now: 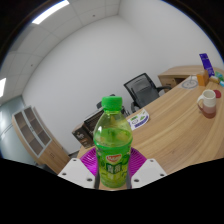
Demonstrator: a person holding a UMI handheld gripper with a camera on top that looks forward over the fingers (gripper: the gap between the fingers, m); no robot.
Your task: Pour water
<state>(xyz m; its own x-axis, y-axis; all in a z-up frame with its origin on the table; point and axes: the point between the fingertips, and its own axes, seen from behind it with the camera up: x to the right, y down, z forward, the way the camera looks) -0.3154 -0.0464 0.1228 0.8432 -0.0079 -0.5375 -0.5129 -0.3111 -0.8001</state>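
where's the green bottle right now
In the gripper view, the green bottle stands upright, clamped between the hand-held gripper fingers, raised above the wooden table.

The bottle (113, 143) stands upright between the two fingers of the gripper (113, 170), with a pad (88, 160) at each side of it. The long table (175, 125) lies behind the bottle and extends to its right. A plate (138, 120) rests on the table just right of the bottle. A cup (207, 100) sits on the table well right of the bottle. Office chairs (143, 91) stand behind the table. A cabinet (38, 140) stands left of the bottle, against the wall.
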